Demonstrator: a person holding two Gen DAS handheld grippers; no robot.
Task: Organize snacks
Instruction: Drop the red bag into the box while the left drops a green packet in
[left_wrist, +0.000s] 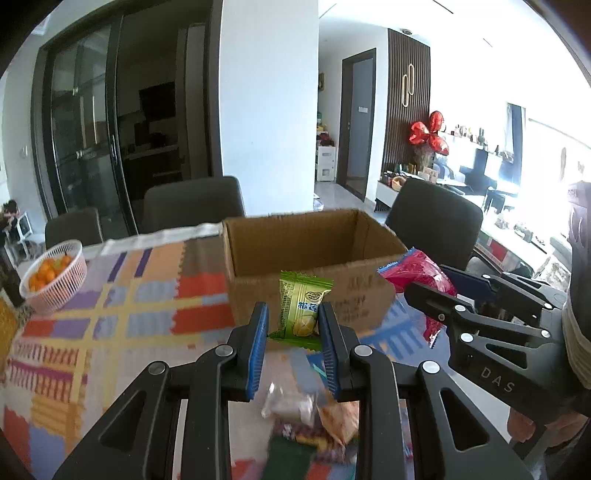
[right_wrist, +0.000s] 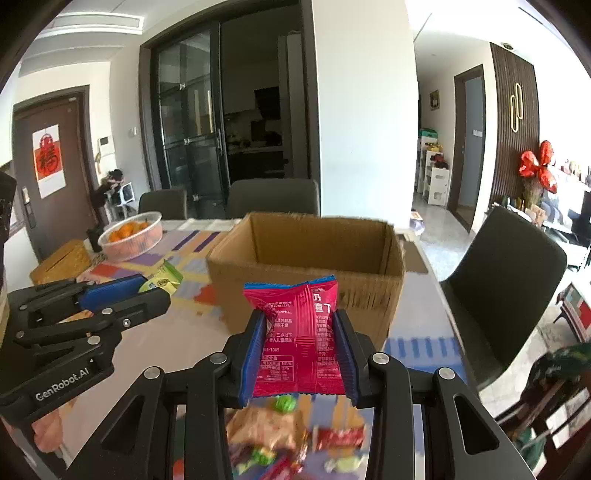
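I see the green snack packet (left_wrist: 302, 309) pinched upright between the blue pads of my left hand-held gripper (left_wrist: 293, 326), raised just in front of the open cardboard box (left_wrist: 314, 273). My right hand-held gripper (right_wrist: 303, 341) is clamped on the red snack packet (right_wrist: 300, 334), also upright, before the near wall of the same box. Below both, a blurred pile of loose snacks (right_wrist: 291, 439) lies on the bench (left_wrist: 110, 314) with its patterned cloth. A pink basket of oranges (left_wrist: 53, 275) sits far left, well apart from the box.
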